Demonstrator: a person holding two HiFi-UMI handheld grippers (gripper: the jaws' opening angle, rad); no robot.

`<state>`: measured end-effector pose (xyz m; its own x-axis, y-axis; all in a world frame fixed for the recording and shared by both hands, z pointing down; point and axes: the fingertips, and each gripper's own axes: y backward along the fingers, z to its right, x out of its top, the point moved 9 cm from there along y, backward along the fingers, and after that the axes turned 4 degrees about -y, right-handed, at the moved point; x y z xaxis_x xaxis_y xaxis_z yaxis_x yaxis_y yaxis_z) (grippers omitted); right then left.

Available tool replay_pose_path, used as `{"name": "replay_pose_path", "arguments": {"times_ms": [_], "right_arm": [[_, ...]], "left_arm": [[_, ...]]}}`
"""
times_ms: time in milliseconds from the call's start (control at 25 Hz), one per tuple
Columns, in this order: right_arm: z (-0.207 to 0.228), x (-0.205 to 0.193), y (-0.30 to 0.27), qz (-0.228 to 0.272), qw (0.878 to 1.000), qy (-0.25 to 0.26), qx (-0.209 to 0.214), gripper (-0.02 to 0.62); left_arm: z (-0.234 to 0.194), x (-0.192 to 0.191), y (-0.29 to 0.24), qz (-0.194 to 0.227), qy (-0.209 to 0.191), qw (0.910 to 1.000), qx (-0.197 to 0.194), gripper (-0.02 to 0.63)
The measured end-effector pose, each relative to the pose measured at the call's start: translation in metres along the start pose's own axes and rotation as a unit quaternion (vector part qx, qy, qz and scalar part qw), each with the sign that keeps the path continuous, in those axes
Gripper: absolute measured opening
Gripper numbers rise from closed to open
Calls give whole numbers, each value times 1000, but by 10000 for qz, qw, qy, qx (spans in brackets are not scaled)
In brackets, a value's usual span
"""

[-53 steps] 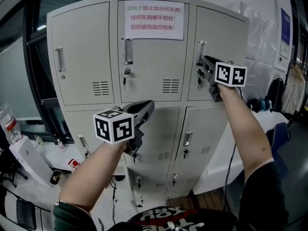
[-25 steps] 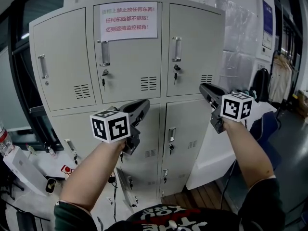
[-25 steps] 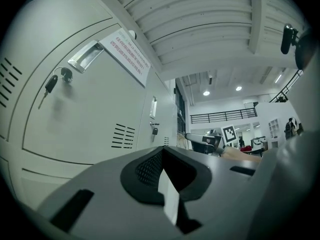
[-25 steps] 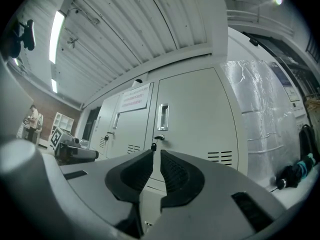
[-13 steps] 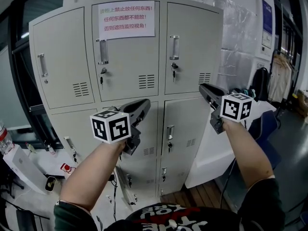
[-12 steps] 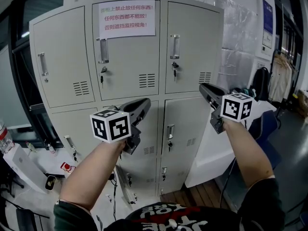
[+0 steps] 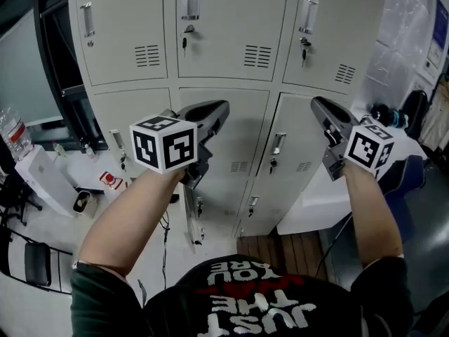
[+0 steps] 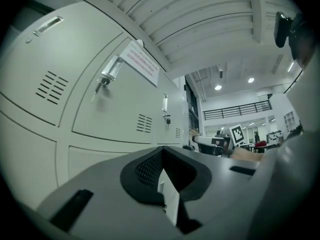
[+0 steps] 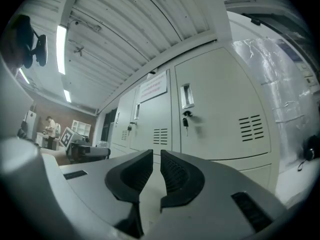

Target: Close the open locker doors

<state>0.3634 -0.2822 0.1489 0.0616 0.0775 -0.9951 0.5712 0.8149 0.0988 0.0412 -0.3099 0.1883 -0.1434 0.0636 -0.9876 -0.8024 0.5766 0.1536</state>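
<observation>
Jaws a sliver apart and empty, the left gripper point(image 7: 222, 106) or right gripper point(image 7: 316, 103) might clip the ajar bottom door point(image 7: 188, 223) edge-on, swinging it wider.

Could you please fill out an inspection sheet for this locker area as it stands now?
Surface: wooden floor at the foot of the lockers.
Job's things: lockers; top-row doors shut, keys hanging in two locks; one low door seems to stand ajar, seen edge-on.
Clutter: white box and water bottles at the left.
Grippers: left gripper and right gripper are in front of the lockers, jaws slightly apart, nothing between them.
Cables: black cable hanging by the low doors.
Surroundings: window frame at the left, white table at the right.
</observation>
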Motion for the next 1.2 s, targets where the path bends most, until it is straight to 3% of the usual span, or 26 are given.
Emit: {"name": "replay_pose_path", "arguments": {"times_ms": [360,560,720,960,1200], "right_arm": [[-63,-106,-51,-203,9917,-50,1268,67],[-99,-198,-77,-454,9762,-393,2084,69],[-129,-275,-88,-853,9616,-312,2589,69],[-148,-384,-84,-1653,9404,-354,2951,72],[-158,-465,-78,-2379,9182,-194,3162,112]], "left_arm": [[-21,-82,103,-359,-58,9936,1074,3],[-33,-156,170,-574,210,9815,1812,3],[-39,-214,216,-776,273,9700,2287,3],[-32,-293,261,-1073,503,9589,2576,3],[-18,-368,274,-1549,543,9510,2621,3]]}}
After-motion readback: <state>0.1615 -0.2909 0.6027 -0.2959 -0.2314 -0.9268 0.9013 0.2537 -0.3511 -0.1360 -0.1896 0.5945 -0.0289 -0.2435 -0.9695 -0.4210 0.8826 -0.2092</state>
